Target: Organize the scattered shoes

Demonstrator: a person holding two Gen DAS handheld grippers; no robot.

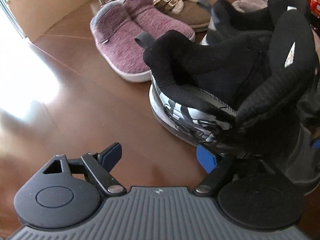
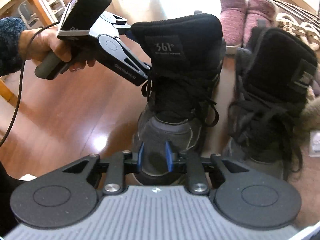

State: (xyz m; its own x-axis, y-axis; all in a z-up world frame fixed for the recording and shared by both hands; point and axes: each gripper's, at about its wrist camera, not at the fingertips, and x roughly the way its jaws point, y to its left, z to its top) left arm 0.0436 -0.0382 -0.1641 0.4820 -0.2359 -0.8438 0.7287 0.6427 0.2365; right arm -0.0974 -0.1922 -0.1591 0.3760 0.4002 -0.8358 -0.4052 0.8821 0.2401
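Your right gripper (image 2: pixel 154 156) is pinched on the toe of the black sneaker (image 2: pixel 180 64) w/ its long axis running straight away, while your left gripper (image 1: pixel 160 158), half open, flanks its heel w/o clamping.

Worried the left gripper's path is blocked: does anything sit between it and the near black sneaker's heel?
Nothing visible does. The left gripper is open right at the heel of the near black sneaker, one finger already beside it. The pink slippers stand farther back, clear of the path.
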